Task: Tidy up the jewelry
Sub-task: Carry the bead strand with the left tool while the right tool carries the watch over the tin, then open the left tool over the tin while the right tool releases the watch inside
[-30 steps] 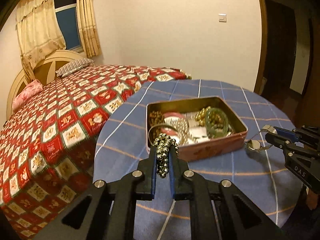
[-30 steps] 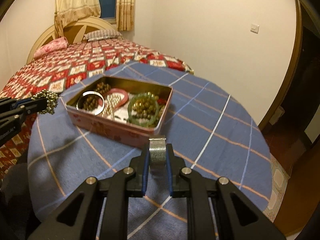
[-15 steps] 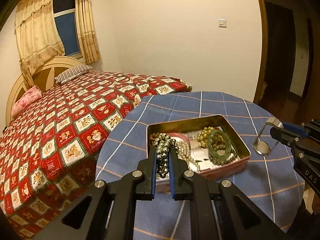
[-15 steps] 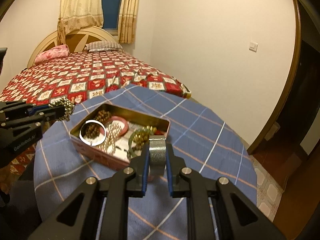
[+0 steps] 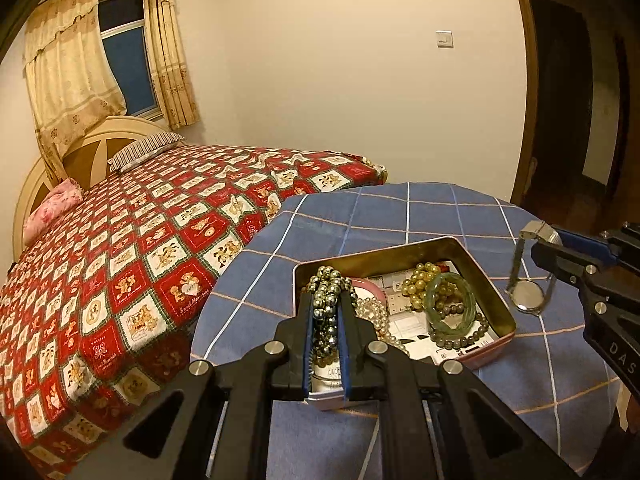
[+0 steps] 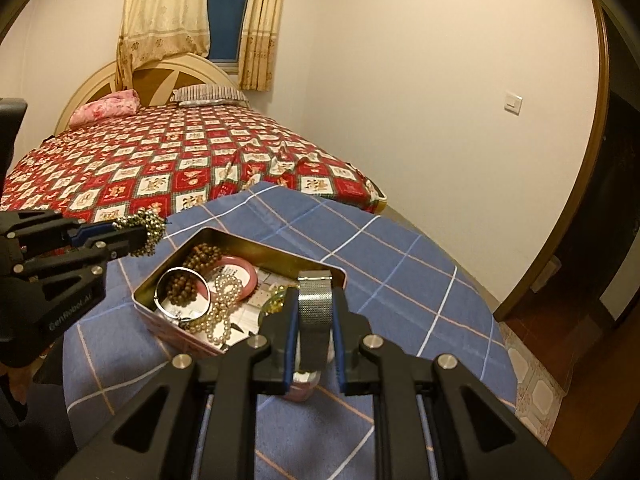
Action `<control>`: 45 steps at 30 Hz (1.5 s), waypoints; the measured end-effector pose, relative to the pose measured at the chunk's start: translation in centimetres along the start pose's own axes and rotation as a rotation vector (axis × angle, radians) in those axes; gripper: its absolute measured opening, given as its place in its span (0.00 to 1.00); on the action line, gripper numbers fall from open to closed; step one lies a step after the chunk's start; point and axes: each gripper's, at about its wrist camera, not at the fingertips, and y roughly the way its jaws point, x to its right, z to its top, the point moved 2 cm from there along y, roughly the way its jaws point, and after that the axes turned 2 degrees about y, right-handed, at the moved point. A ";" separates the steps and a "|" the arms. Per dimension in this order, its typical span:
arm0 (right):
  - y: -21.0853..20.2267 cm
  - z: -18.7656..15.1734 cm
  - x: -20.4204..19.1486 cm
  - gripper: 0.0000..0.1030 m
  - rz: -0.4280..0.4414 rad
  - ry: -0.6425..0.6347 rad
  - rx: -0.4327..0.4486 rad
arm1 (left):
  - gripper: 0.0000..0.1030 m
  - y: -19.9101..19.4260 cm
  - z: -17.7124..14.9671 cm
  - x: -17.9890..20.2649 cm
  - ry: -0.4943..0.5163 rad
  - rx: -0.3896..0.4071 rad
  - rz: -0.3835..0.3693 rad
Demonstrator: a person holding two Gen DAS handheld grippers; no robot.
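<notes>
Both tongs raised since a second ago — left gripper (image 5: 326, 312) clamps dark metallic bead bracelet (image 5: 325, 300), right gripper (image 6: 316, 312) clamps silver mesh-band watch (image 6: 315, 306), both over the gold-lined pink tin (image 5: 506, 312) below — drop-in next

A glossy metal tin (image 5: 486, 276) sits on a matt woven tablecloth (image 5: 400, 212); the watch strap (image 6: 316, 306) is fine metal mesh.

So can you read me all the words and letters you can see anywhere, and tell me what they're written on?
"DAS": white letters on the black body of the right claw, cut off at the picture's edge.
"Genrobot.AI": white letters on the black body of the left claw.
"Sweet Mem…": on a red square of the bedspread, rest blurred.
Printed cards inside the tin: too small to read.
</notes>
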 end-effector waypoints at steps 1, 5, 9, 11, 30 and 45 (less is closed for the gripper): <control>0.2 0.2 -0.1 0.16 -0.001 -0.004 0.000 | 0.09 0.2 0.1 0.0 0.001 -0.002 0.001; 0.8 0.6 0.0 0.16 -0.004 -0.008 -0.002 | 0.09 0.9 0.5 -0.1 0.003 -0.005 0.010; 1.6 1.2 -0.1 0.16 -0.003 -0.012 -0.003 | 0.09 1.8 1.0 0.1 0.012 -0.011 0.015; 2.1 1.5 -0.2 0.16 -0.004 -0.016 -0.004 | 0.10 2.3 1.3 0.2 0.017 -0.015 0.017; 6.8 1.7 -0.7 0.16 0.004 -0.026 -0.072 | 0.10 5.9 1.5 0.3 0.026 -0.070 0.016; 8.3 1.0 -0.3 0.28 0.036 -0.007 -0.105 | 0.17 6.8 0.7 0.9 0.047 -0.100 0.004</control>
